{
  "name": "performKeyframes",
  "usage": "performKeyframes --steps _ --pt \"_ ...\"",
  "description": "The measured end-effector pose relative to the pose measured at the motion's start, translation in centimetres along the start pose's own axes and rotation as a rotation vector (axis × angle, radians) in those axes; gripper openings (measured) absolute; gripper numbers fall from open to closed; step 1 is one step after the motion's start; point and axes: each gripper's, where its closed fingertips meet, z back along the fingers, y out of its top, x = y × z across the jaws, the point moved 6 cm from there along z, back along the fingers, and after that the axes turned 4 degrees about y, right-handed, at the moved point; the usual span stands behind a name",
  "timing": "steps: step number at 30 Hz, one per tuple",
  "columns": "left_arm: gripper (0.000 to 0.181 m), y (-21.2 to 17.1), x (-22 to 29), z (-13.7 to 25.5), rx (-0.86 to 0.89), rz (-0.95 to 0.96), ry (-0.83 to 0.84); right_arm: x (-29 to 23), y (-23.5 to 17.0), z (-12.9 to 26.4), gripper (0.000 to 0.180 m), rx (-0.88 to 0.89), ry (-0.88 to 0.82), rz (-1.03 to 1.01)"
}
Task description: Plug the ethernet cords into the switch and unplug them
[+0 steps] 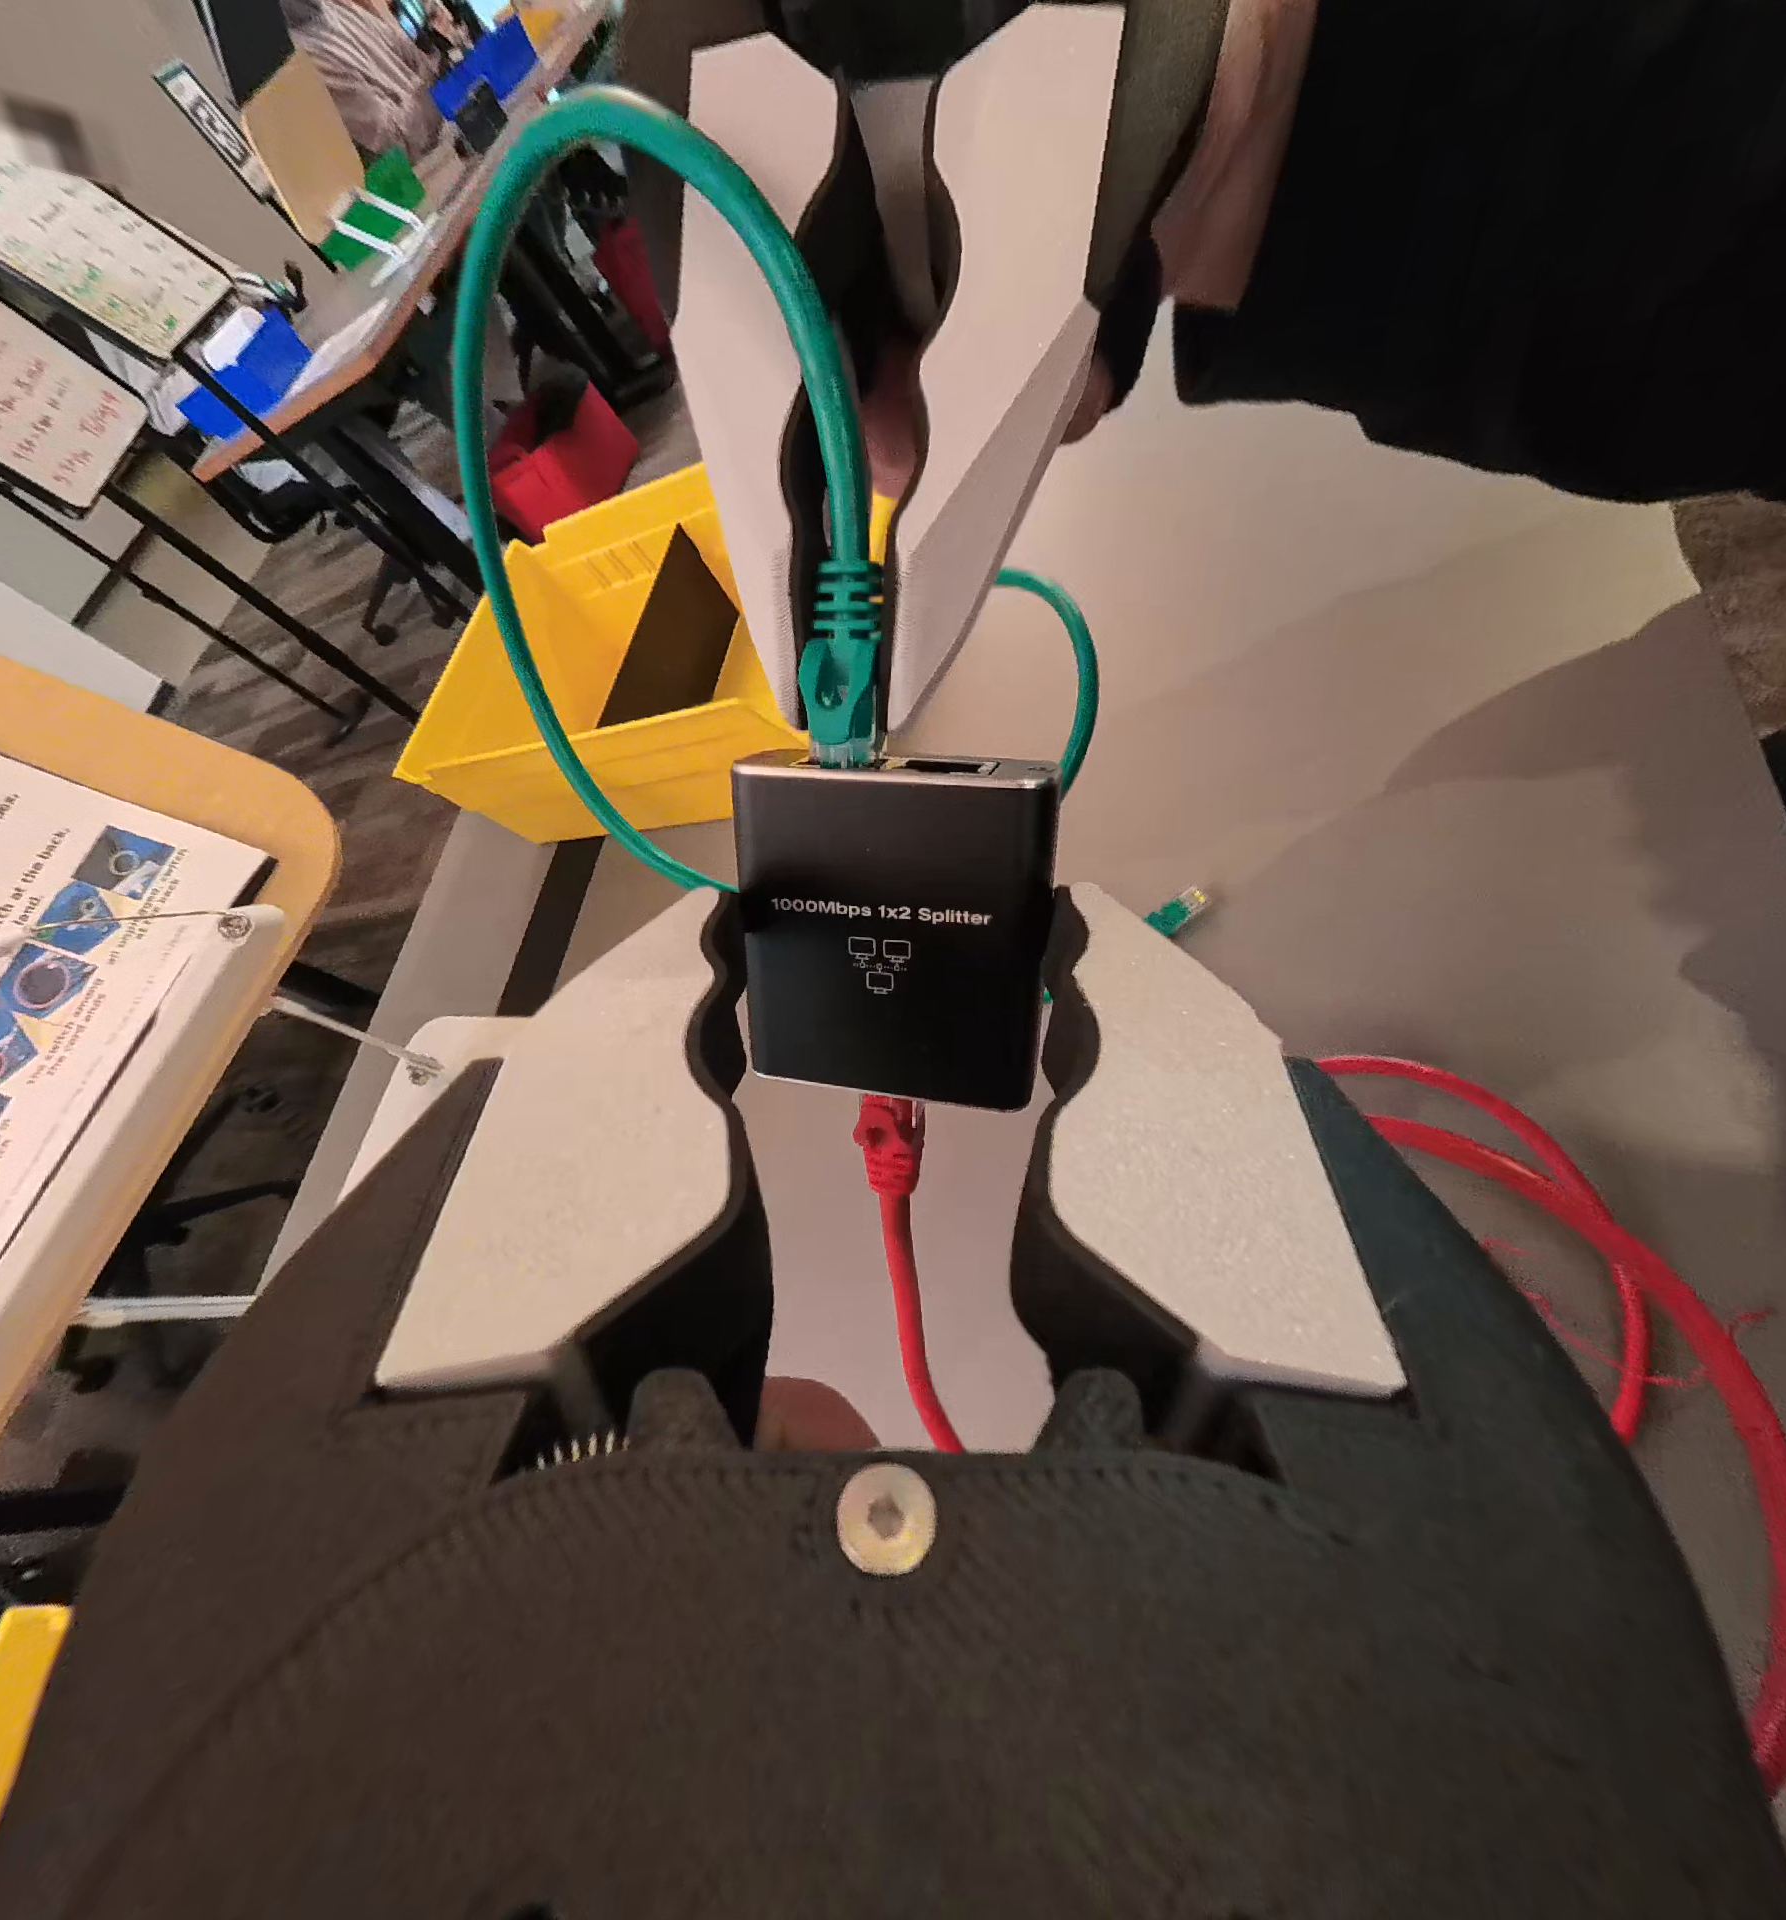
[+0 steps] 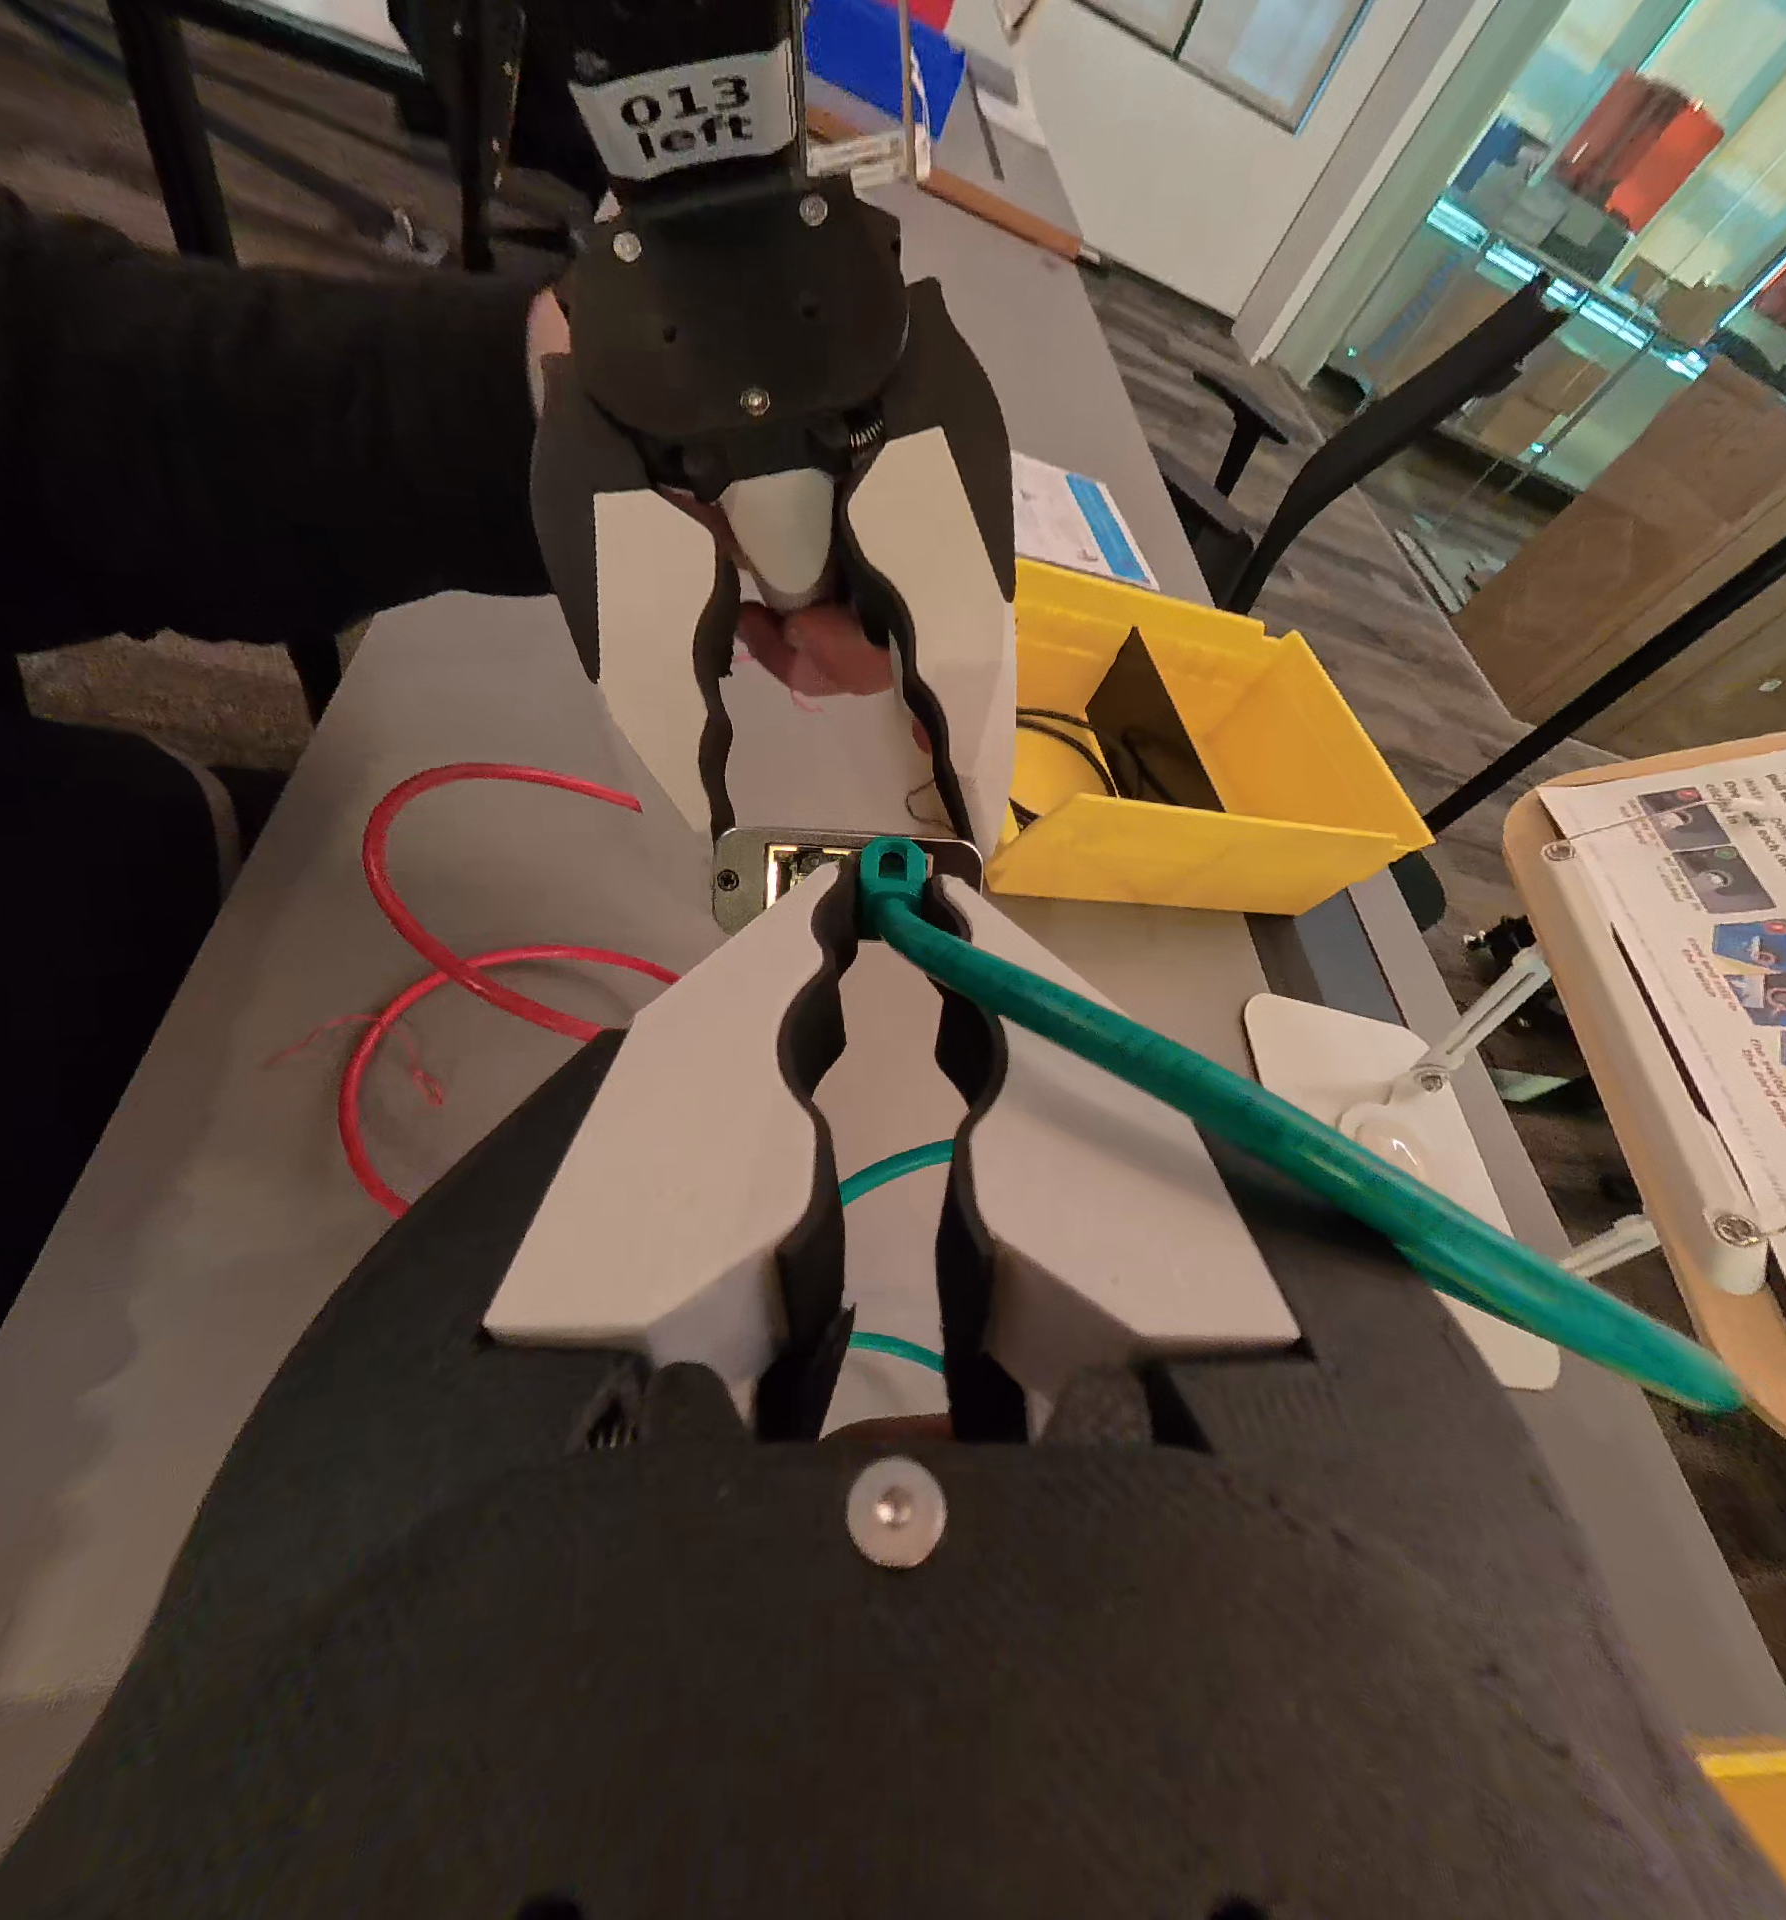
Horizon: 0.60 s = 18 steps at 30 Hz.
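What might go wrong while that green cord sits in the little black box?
The right gripper pinches only the green cord's plug, so it may slip or enter the black box crooked. The left gripper clamps just the box's sides; a hard push may twist it. The green loop could snag.

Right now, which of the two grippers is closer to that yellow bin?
Hard to call, about equal. The left gripper clamps the black switch just beside the yellow bin; the right gripper pinches the green plug at the switch's bin-side port.
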Motion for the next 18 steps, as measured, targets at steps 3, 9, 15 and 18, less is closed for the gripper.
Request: performKeyframes --steps 3,9,15,18 --pt "0.057 -0.3 -0.2 -0.1 0.038 0.027 0.009 0.3 0.1 0.1 0.009 0.032 -0.011 -0.007" --pt "0.087 -2.9 -1.0 -1.1 -0.019 0.063 0.038 0.6 0.5 0.8 0.009 0.115 -0.010 -0.029" --pt "0.060 -2.0 -0.8 -0.7 0.101 0.095 -0.010 0.9 0.7 1.5 0.010 0.205 0.003 -0.057" --pt "0.059 -1.3 -1.0 -0.1 0.160 0.124 -0.031 1.0 0.7 2.0 0.010 0.240 0.015 -0.072"
